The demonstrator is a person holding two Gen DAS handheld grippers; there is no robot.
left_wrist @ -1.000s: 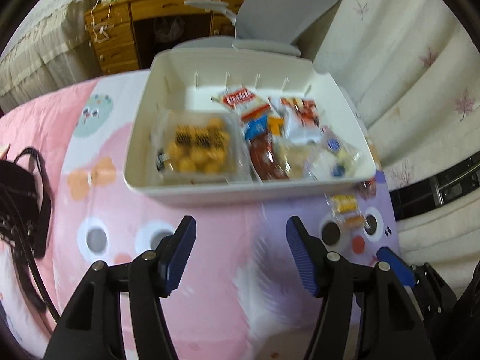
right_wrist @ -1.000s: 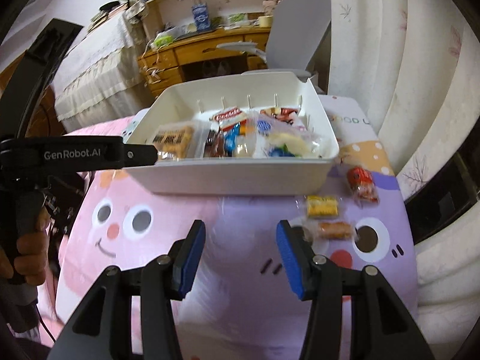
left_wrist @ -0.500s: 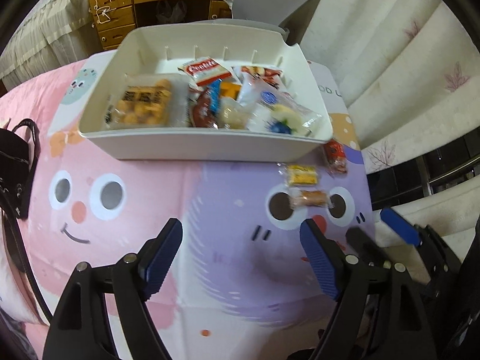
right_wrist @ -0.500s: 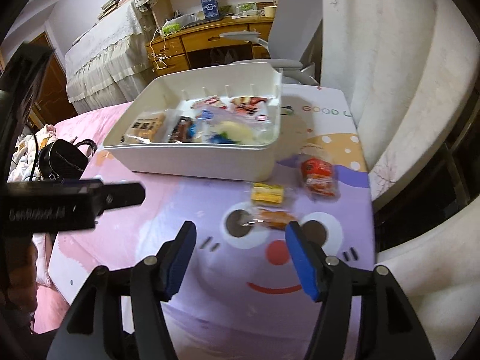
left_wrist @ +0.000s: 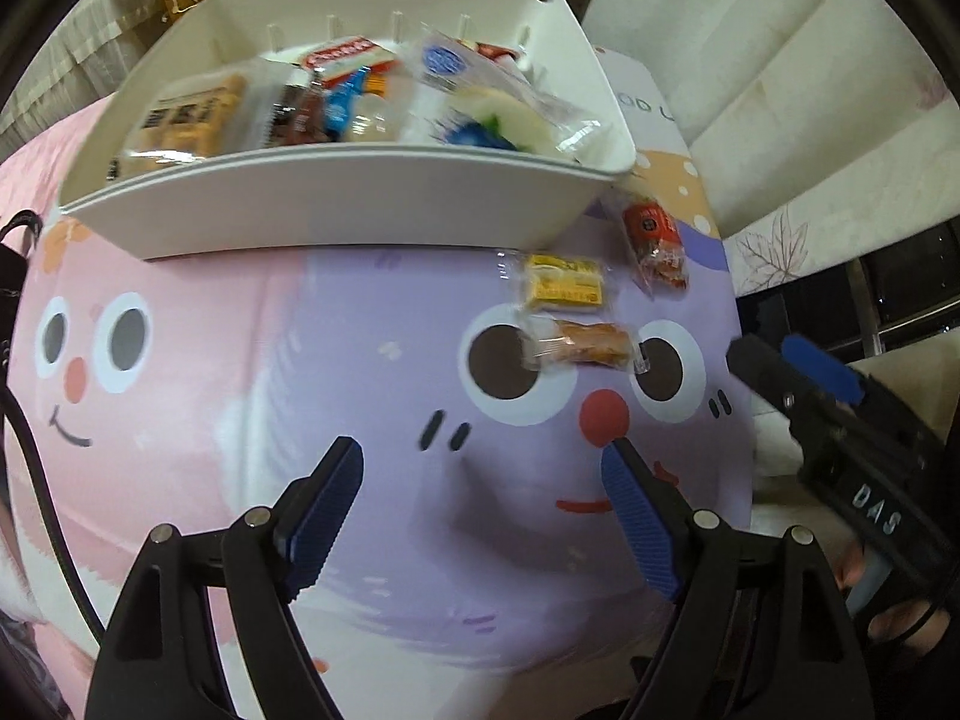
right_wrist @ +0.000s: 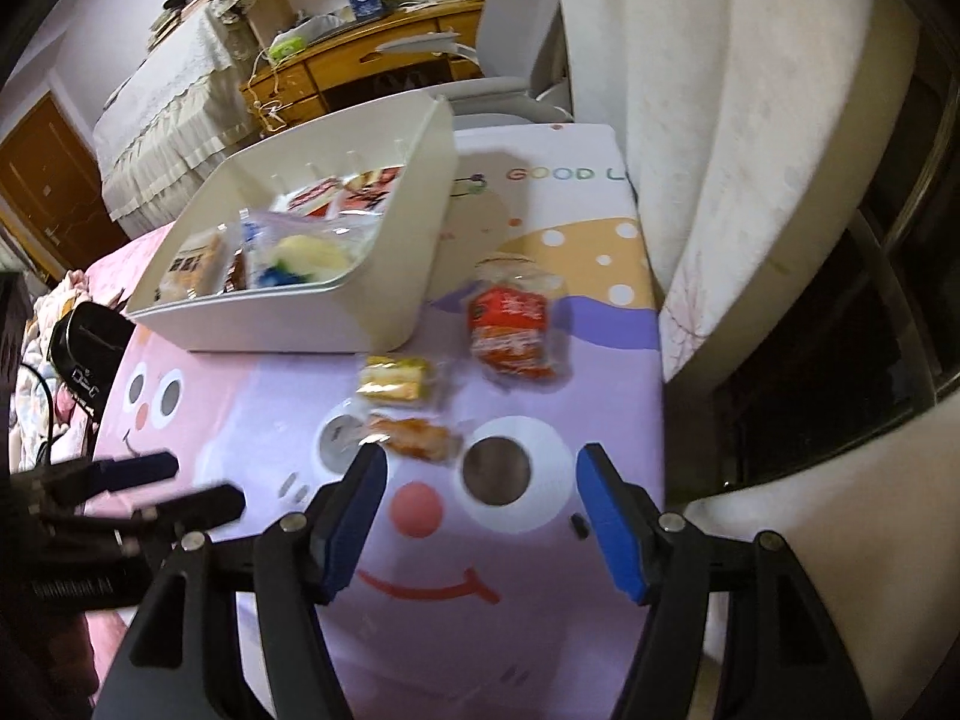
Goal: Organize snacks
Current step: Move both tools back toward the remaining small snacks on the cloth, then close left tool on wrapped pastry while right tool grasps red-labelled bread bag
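Right gripper point(right_wrist: 477, 510): jaws spread, just widened, nothing between them. Orange snack packet point(right_wrist: 411, 437) just ahead, slightly toward its left finger, long axis crosswise. Left gripper point(left_wrist: 483, 510): spread, empty, farther off.

cloth point(right_wrist: 558, 240): "GOOD L", cut off | right claw point(left_wrist: 804, 360) body: "DAS" | snack wrappers: print unreadable

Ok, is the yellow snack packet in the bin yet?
Out. The yellow snack packet lies on the cartoon cloth, just outside the white bin.
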